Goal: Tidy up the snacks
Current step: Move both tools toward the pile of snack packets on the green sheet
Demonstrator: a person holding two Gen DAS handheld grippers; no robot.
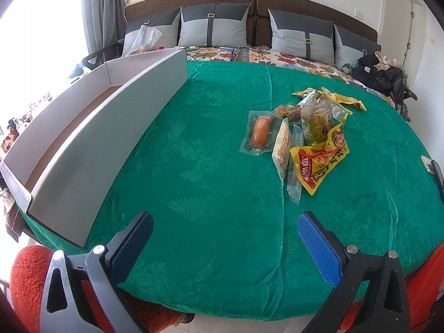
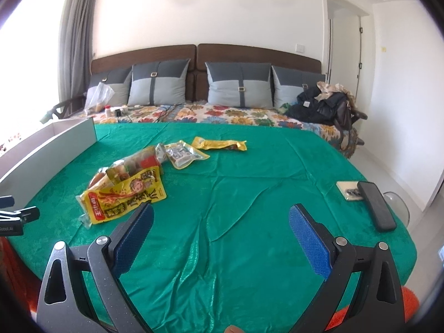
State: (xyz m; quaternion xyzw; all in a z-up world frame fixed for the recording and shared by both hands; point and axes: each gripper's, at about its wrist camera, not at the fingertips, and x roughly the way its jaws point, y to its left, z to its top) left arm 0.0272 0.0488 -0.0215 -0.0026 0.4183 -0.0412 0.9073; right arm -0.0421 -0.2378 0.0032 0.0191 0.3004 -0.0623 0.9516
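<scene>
Several snacks (image 1: 302,133) heaped on green cover (image 1: 211,183), right of box (image 1: 105,141).
Light, crinkly, slippery packets; likely best pinched at a flat sealed edge, yellow pouch (image 2: 125,197) nearest. Left gripper (image 1: 224,238) spread wide, empty, hovering short of heap; right gripper (image 2: 220,230) equally wide, touching nothing, right of pouch.

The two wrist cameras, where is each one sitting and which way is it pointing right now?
Left wrist: low at the bed's near edge, facing the headboard; sees the white box, snack pile, the open left gripper and an orange sleeve.
Right wrist: further right, same heading; sees two phones, the open right gripper, and the left gripper's edge.
Shared: green blanket, snack pile, box, pillows.
</scene>
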